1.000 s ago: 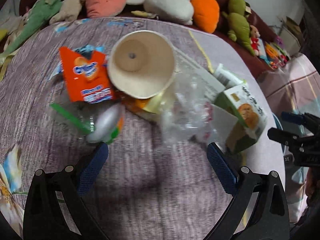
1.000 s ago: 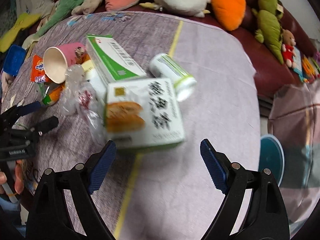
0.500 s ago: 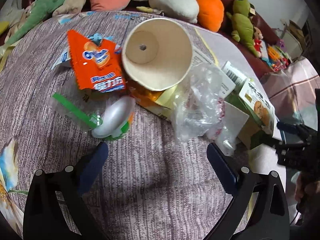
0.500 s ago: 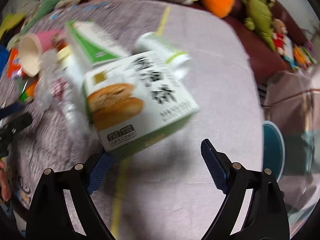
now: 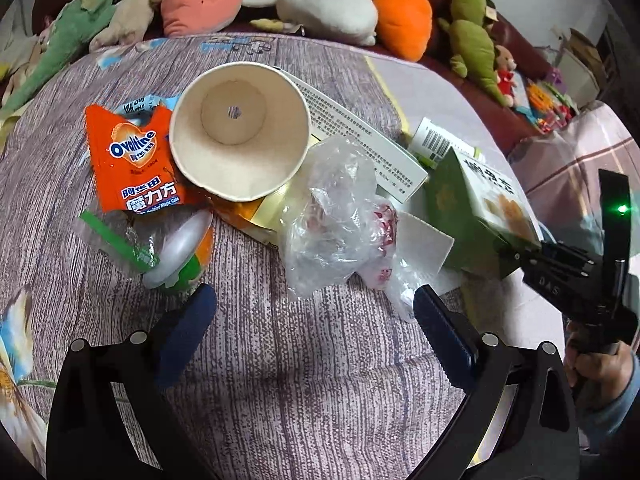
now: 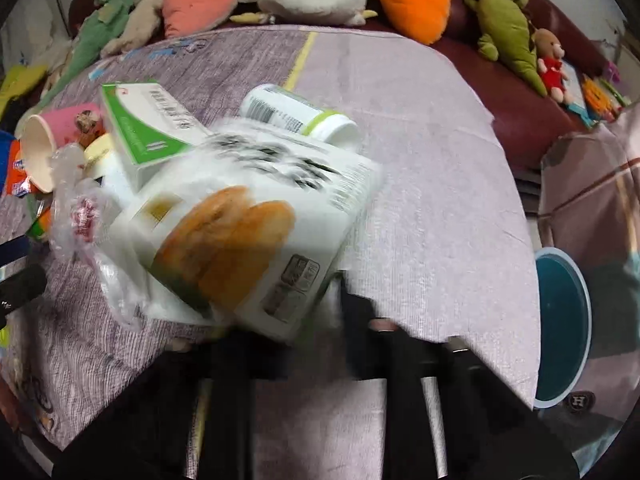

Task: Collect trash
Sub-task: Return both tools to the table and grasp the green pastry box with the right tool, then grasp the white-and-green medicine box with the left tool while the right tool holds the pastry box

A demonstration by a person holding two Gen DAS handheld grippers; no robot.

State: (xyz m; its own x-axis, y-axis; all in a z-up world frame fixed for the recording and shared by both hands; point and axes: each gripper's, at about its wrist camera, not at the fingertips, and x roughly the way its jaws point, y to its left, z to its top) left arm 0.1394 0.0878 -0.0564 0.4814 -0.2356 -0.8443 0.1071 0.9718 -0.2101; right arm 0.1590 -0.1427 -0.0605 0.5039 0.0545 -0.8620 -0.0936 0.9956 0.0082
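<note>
Right claw [image 6: 280,336] clamped on snack box [image 6: 248,232] at 6 o'clock edge; light, stiff cardboard, crushable. Left claw [image 5: 314,320] wide open, empty.

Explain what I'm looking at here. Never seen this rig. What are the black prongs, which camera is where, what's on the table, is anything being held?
No robot arm here: a person carries a handheld two-finger gripper in each hand, and each gripper has a fisheye camera looking along its fingers.

The left wrist view shows the left gripper open, hovering over a cloth-covered table and holding nothing. Ahead of it lies a pile of trash: a paper cup on its side, an orange Ovaltine sachet, a crumpled clear plastic bag and a white-and-green box.

The right wrist view is blurred. The right gripper appears closed on a green-and-white pastry box, tilted and seemingly lifted at one end. A small white bottle lies behind it, and a teal bin sits past the table edge. Plush toys line the sofa behind.
</note>
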